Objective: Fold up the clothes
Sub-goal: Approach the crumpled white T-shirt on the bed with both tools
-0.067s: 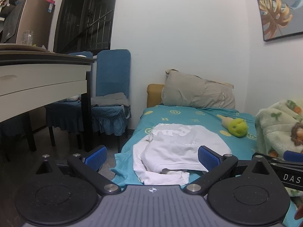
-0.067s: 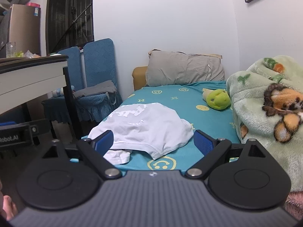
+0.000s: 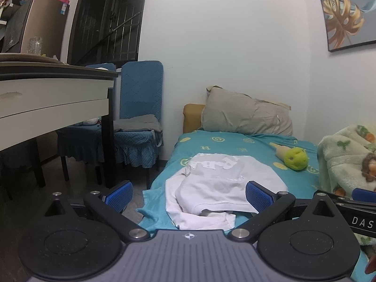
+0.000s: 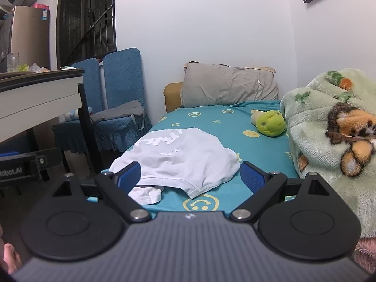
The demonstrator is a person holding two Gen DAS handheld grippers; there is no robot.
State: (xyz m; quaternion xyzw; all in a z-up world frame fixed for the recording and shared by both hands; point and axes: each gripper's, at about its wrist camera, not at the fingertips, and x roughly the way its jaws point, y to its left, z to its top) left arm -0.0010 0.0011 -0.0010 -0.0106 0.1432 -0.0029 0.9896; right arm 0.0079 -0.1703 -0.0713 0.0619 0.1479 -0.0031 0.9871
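White garment lies loosely bunched at the near end of the bed. Left gripper and right gripper are held spread, empty. Whichever stage this is, hem corners are best pinched cleanly.

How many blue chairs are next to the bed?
2. One blue chair stands beside the bed, with a grey cloth on its seat. The second chair is behind it, by the table. More may be hidden.
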